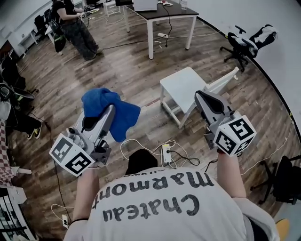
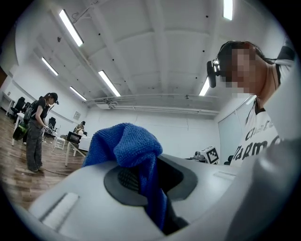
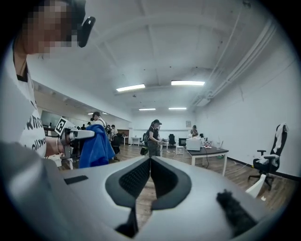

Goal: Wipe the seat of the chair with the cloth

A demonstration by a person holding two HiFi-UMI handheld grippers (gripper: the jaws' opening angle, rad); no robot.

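A blue cloth [image 1: 101, 104] hangs bunched from my left gripper [image 1: 111, 109], which is shut on it and held up in front of my chest. In the left gripper view the cloth [image 2: 124, 143] bulges over the closed jaws and a strip of it runs down between them. The white chair [image 1: 183, 84] stands on the wood floor ahead, its flat seat bare and its back to the right. The cloth hangs left of the chair, apart from it. My right gripper [image 1: 201, 96] is raised near the chair's right front, shut with nothing in it; its pads [image 3: 141, 176] meet.
A dark-topped table with white legs [image 1: 162, 14] stands beyond the chair. One office chair [image 1: 244, 42] is at the far right, another [image 1: 284, 181] at the near right. A person [image 1: 75, 26] stands at the far left. Cables and a power strip [image 1: 165, 153] lie by my feet.
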